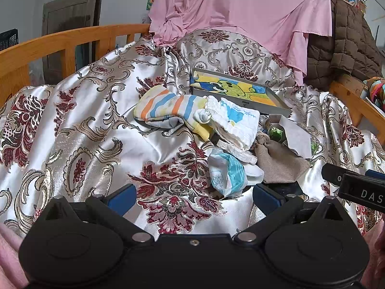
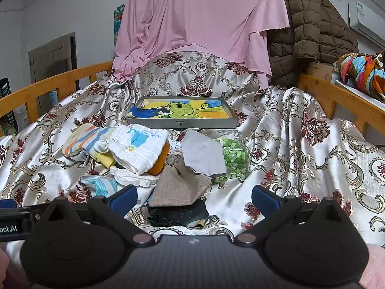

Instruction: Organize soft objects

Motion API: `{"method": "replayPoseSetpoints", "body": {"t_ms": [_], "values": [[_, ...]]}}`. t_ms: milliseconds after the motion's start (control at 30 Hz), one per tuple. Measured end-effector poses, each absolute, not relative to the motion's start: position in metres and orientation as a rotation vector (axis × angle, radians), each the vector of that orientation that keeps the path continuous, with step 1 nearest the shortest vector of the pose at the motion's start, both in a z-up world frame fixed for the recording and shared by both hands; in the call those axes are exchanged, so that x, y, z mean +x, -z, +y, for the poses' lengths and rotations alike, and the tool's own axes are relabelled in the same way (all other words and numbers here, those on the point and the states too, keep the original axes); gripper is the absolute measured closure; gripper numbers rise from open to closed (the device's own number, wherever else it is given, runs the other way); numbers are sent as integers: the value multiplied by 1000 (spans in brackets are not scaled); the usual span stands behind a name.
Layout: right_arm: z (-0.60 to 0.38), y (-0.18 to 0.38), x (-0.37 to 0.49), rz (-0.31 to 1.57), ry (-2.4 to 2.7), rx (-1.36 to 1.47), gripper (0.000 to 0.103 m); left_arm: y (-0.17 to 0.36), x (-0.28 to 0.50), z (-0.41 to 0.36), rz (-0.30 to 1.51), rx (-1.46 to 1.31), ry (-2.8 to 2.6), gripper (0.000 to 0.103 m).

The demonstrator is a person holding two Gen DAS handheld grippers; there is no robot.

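1. The soft things sit in a pile (image 2: pixel 144 159) in the middle of the frame, on the shiny bedspread (image 2: pixel 300 168). Behind them, higher up, is a tray (image 2: pixel 182 121) with nothing soft in it.
2. The left gripper (image 1: pixel 193 196) has its fingers wide apart and holds nothing. The right gripper (image 2: pixel 193 196) is the same.
3. I think this is the start: nothing is picked yet.
4. Next, the right gripper could go down to the tan pouch (image 2: pixel 181 187), just ahead of it, and pinch it gently.

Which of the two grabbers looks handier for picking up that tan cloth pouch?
Probably the right gripper: the tan pouch lies straight ahead between its open fingers. For the left gripper, the pouch sits off to the right.
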State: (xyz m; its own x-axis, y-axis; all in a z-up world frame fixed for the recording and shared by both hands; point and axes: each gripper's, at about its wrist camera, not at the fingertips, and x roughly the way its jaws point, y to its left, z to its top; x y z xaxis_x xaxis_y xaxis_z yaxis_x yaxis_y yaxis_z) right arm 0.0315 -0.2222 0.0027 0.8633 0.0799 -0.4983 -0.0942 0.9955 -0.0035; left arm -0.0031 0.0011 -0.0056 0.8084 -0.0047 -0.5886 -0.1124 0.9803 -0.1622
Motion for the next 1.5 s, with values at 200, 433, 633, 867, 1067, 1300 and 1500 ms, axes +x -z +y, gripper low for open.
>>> {"method": "replayPoseSetpoints", "body": {"t_ms": [200, 433, 633, 867, 1067, 1300, 1500], "values": [[-223, -3, 33, 522, -97, -23, 0, 14, -2, 6, 638, -218, -53, 1], [-220, -2, 47, 574, -145, -28, 0, 4, 28, 17, 737, -295, 8, 1], [-214, -1, 82, 638, -279, -30, 0, -6, 73, 17, 824, -206, 128, 1], [-207, -2, 121, 540, -373, -156, 0, 5, 123, 32, 894, -265, 228, 1], [-178, 15, 140, 401, -491, -488, 0, 29, 143, 51, 933, -466, 263, 1], [-159, 45, 139, 391, -636, -683, 1, 49, 157, 43, 993, -487, 307, 3], [-150, 62, 137, 425, -673, -728, 13, 63, 165, 39, 1026, -526, 335, 19]]}}
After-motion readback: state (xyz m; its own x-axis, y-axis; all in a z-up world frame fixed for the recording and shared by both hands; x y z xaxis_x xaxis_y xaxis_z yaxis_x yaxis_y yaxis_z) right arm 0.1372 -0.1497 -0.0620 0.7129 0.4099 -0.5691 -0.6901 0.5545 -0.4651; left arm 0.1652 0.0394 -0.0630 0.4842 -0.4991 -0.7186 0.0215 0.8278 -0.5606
